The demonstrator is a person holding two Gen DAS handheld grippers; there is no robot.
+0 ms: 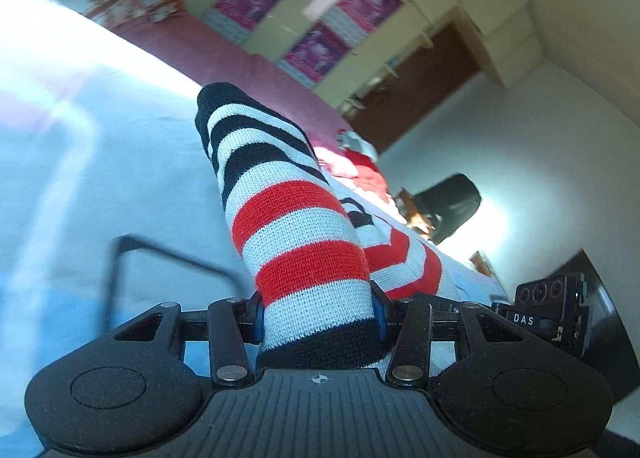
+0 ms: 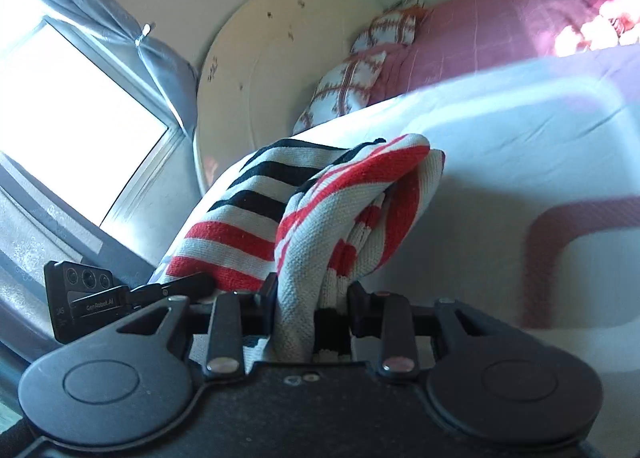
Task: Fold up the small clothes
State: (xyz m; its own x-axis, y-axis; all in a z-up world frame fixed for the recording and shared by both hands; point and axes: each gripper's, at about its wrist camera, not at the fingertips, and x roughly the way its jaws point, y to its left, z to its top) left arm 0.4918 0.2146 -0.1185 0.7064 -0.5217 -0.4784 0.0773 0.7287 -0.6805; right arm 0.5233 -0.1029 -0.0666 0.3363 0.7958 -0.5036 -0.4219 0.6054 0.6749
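Note:
A small knitted garment with white, red and black stripes (image 1: 296,226) is held by both grippers above a white sheet (image 1: 100,162). My left gripper (image 1: 318,318) is shut on a black-edged end of it, and the fabric stretches away from the jaws. My right gripper (image 2: 312,298) is shut on a bunched, folded part of the same garment (image 2: 340,210). The right gripper's body shows at the lower right of the left wrist view (image 1: 548,310), and the left gripper's body at the lower left of the right wrist view (image 2: 88,298).
The white sheet (image 2: 500,146) lies on a bed with a pink cover (image 2: 500,18) and patterned pillows (image 2: 348,86). A window with grey curtains (image 2: 72,114) is at left. Red clothes (image 1: 360,166) and a dark chair (image 1: 452,202) are beyond, with wardrobes (image 1: 360,18) behind.

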